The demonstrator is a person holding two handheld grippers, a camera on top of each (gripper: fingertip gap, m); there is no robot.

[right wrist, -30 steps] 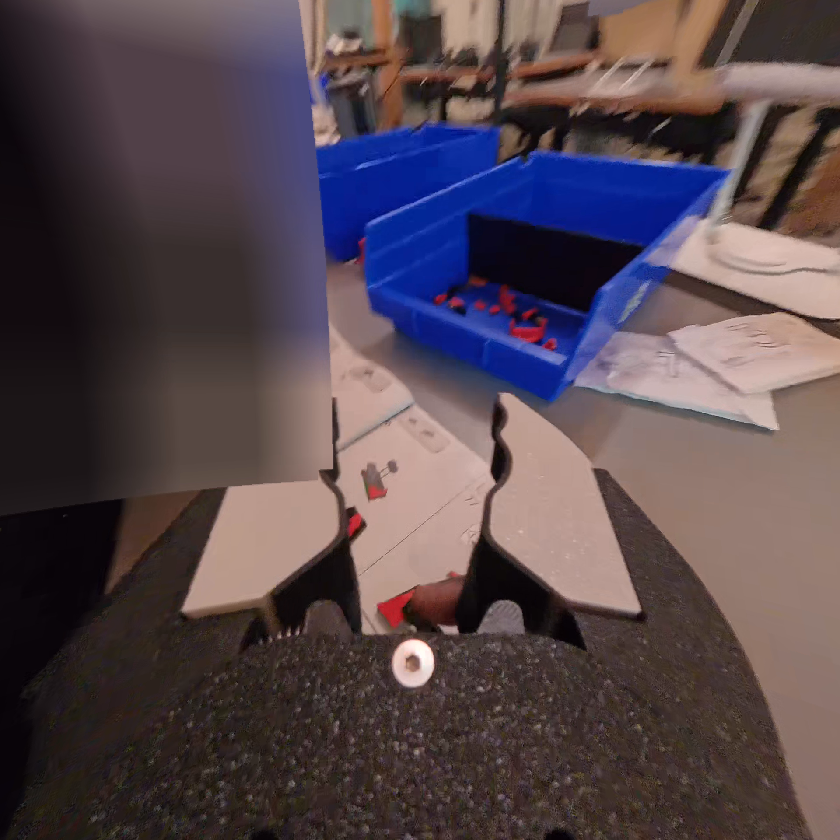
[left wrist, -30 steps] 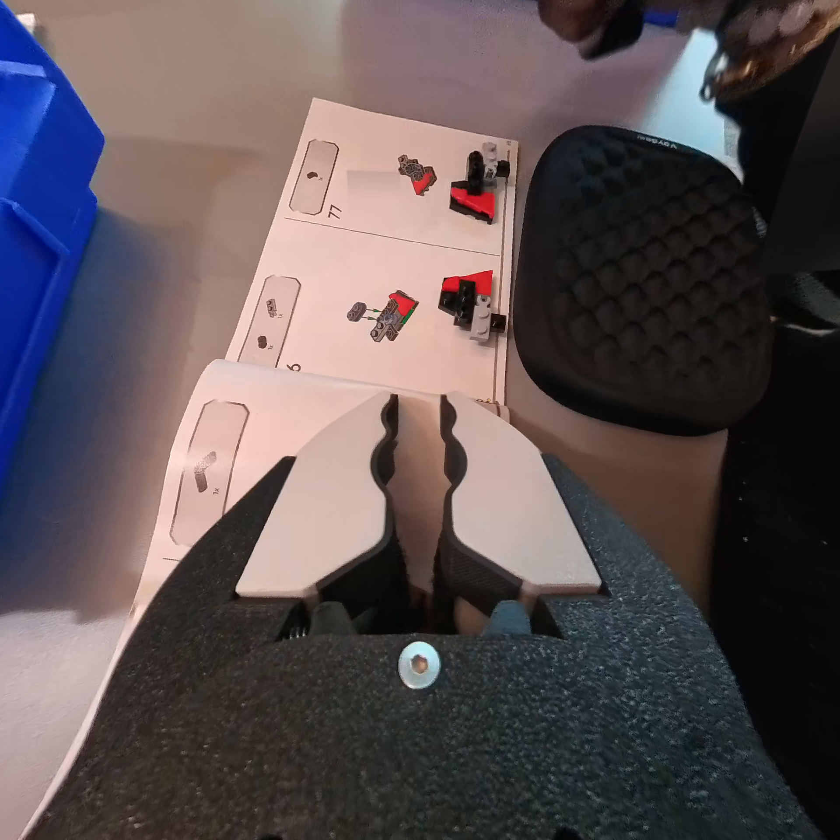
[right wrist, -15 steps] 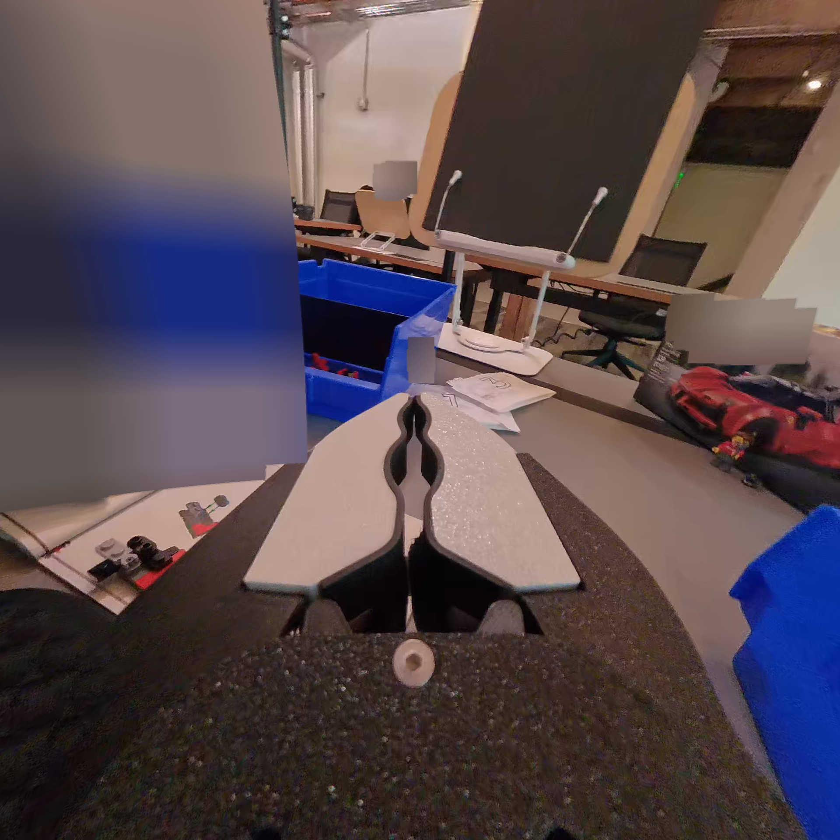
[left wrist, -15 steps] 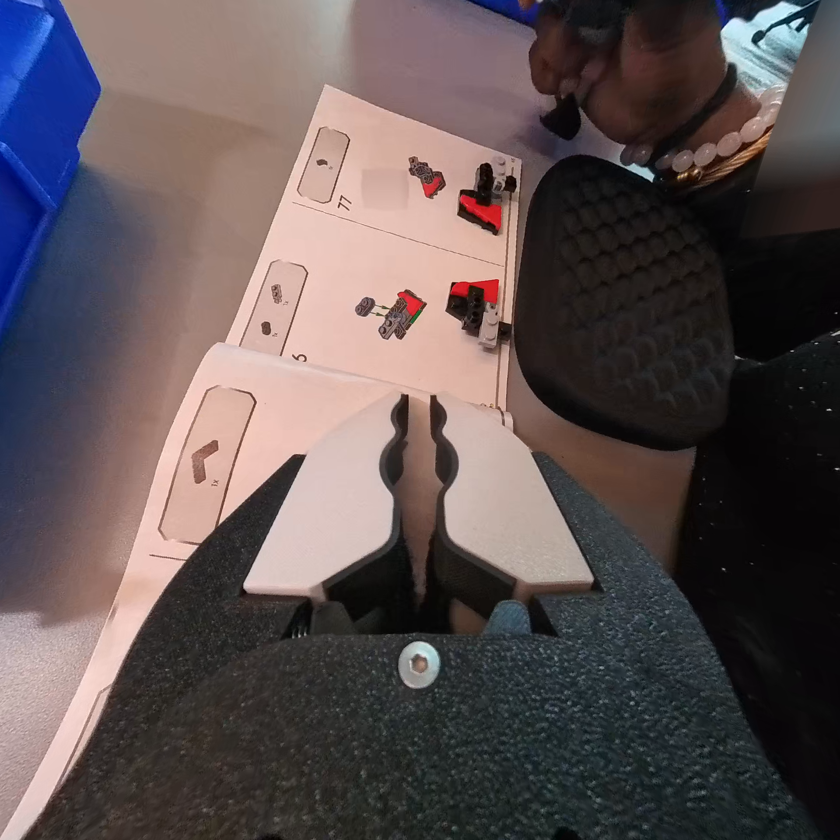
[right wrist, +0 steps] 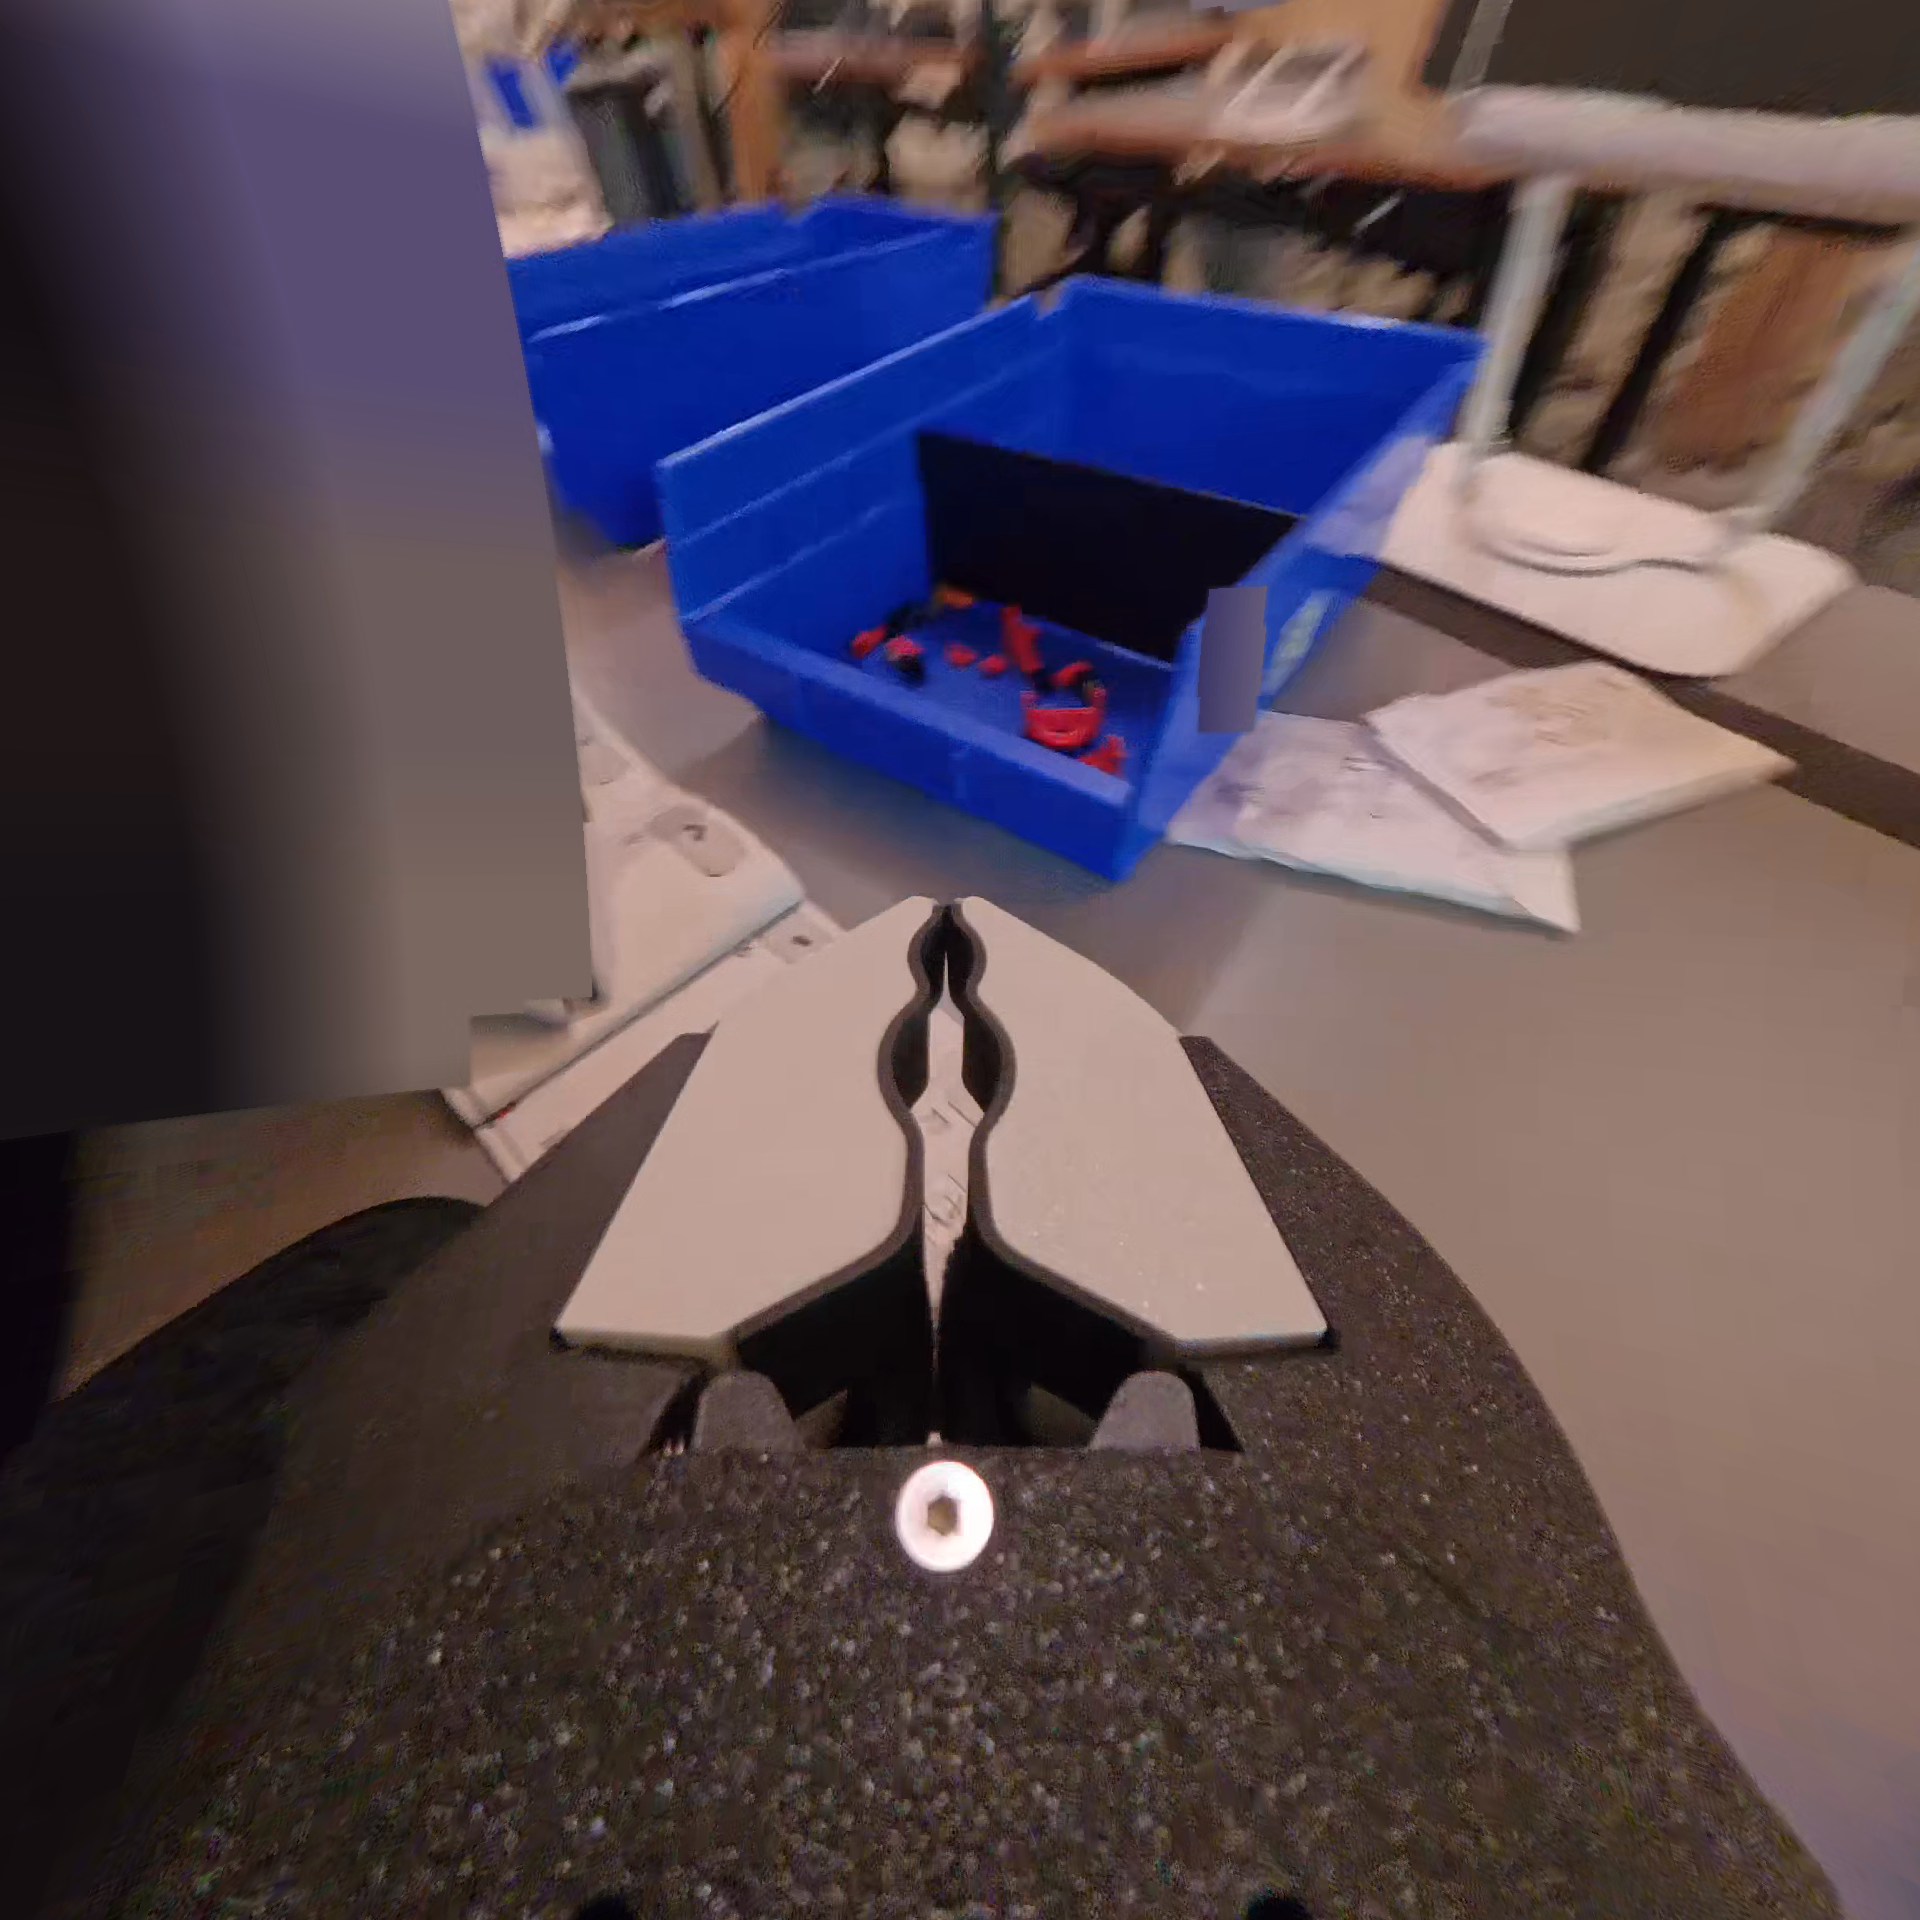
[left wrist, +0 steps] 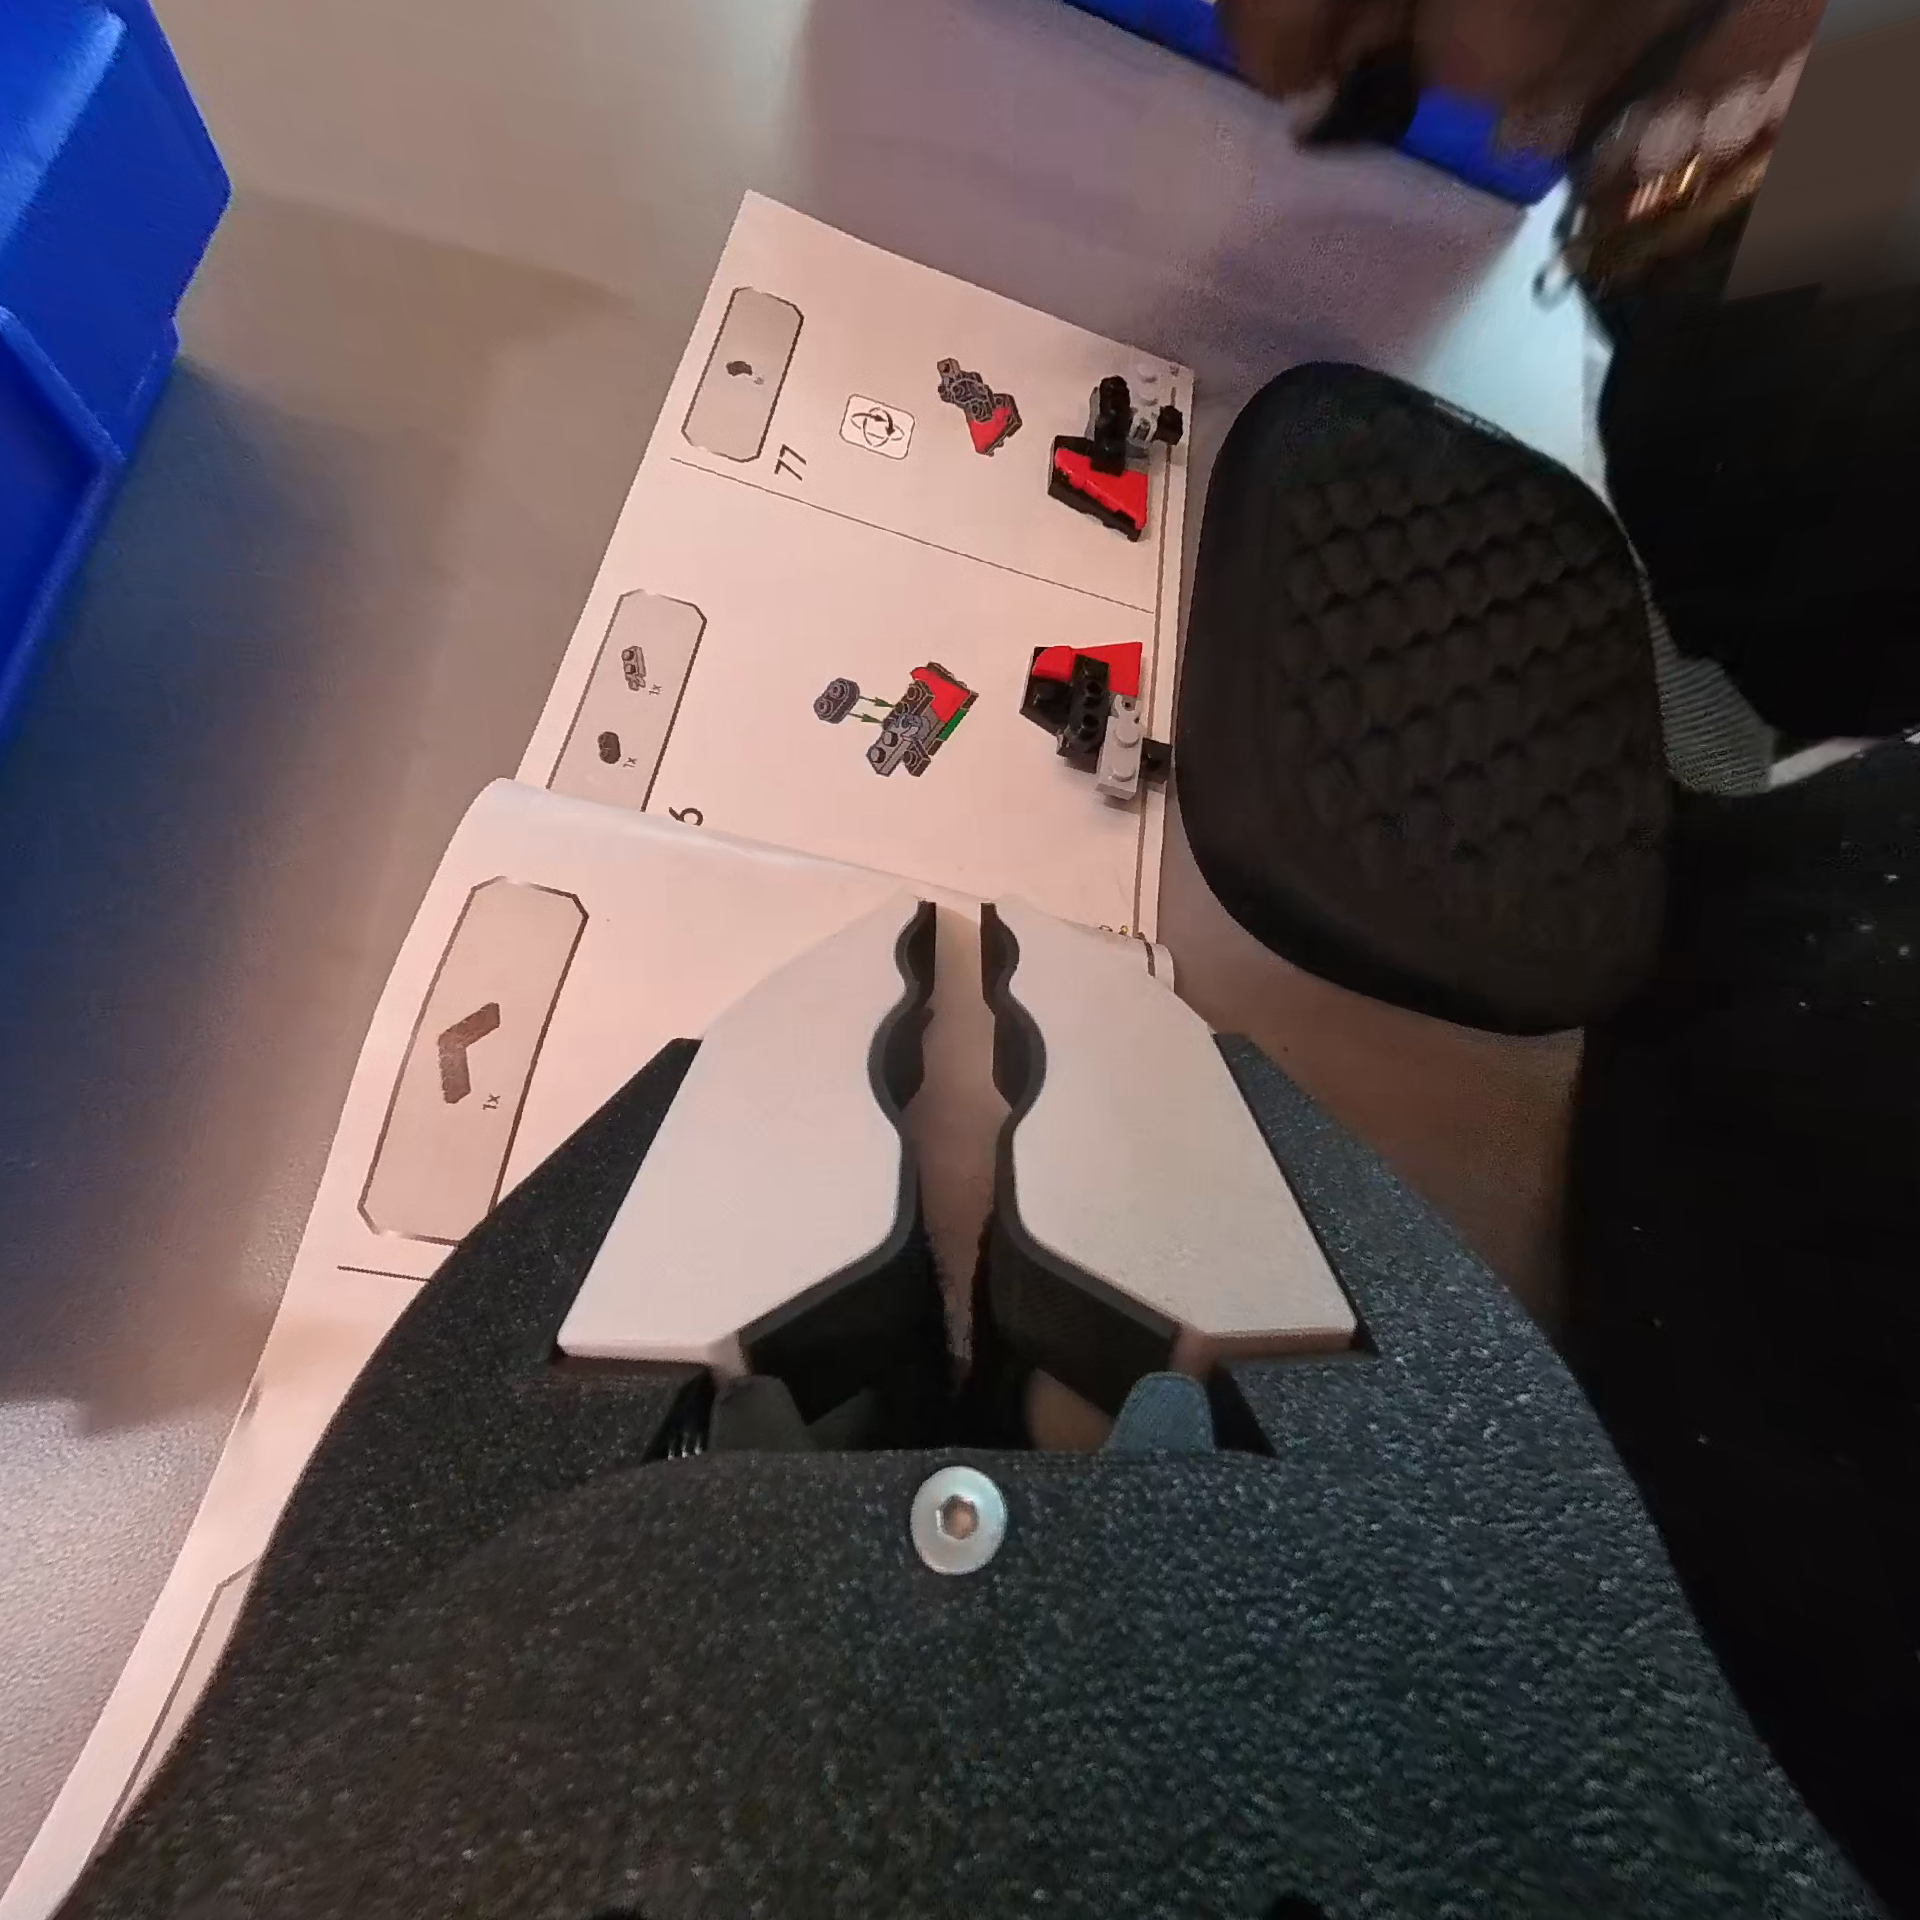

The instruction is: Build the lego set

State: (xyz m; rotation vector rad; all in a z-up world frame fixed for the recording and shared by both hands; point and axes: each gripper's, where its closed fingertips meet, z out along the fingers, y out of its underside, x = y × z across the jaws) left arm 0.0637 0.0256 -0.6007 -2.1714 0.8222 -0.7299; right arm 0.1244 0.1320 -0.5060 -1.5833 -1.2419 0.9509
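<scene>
My left gripper (left wrist: 956, 920) hovers over an open white instruction booklet (left wrist: 790, 582) on the grey table, its jaws nearly together and empty. Two small red, black and grey lego assemblies lie at the page's right edge, one farther (left wrist: 1103, 468) and one nearer (left wrist: 1091, 707), both ahead of my fingertips. My right gripper (right wrist: 948, 920) is shut and empty above the table. Ahead of it, a blue bin (right wrist: 894, 717) holds several loose red pieces (right wrist: 1060, 717). The booklet also shows in the right wrist view (right wrist: 675, 862).
A black textured pad (left wrist: 1423, 686) lies right of the booklet. A blue bin (left wrist: 73, 312) stands at the left. A blurred hand (left wrist: 1507, 62) is at the top right. A second blue bin (right wrist: 748, 312), loose papers (right wrist: 1455, 790) and a white stand base (right wrist: 1610, 551) lie beyond. The left gripper's tips are roughly 15 cm from the right gripper's.
My right gripper went from open to shut; its view swung up to the room and back down to the bin. My left jaws narrowed slightly. The hand at the top moved.
</scene>
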